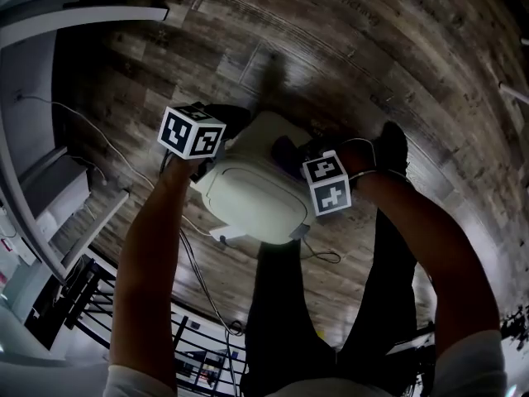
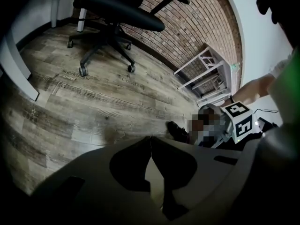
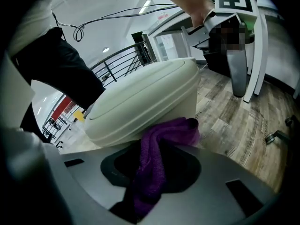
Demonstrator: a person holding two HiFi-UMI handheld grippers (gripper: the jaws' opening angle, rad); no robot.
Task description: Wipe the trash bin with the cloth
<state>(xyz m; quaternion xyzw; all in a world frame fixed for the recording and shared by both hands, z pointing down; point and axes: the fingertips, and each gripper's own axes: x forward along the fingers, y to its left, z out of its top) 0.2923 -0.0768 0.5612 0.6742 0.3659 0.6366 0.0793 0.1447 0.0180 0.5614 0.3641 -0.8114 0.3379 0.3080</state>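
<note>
Purple cloth (image 3: pixel 158 146) clamped in right tool (image 3: pixel 150 170), touching cream trash bin (image 3: pixel 140 100)

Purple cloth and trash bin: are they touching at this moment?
Touching. The right gripper view shows the purple cloth, clamped in the jaws of the right gripper, bunched against the side of the trash bin with no gap.

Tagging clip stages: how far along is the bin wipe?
Done: the right gripper is clamped on the purple cloth. In hand: the cloth is pressed against the side of the cream trash bin, just under its lid. Left: no marks show how much surface has been wiped. The left gripper is shut, empty and facing the floor.
</note>
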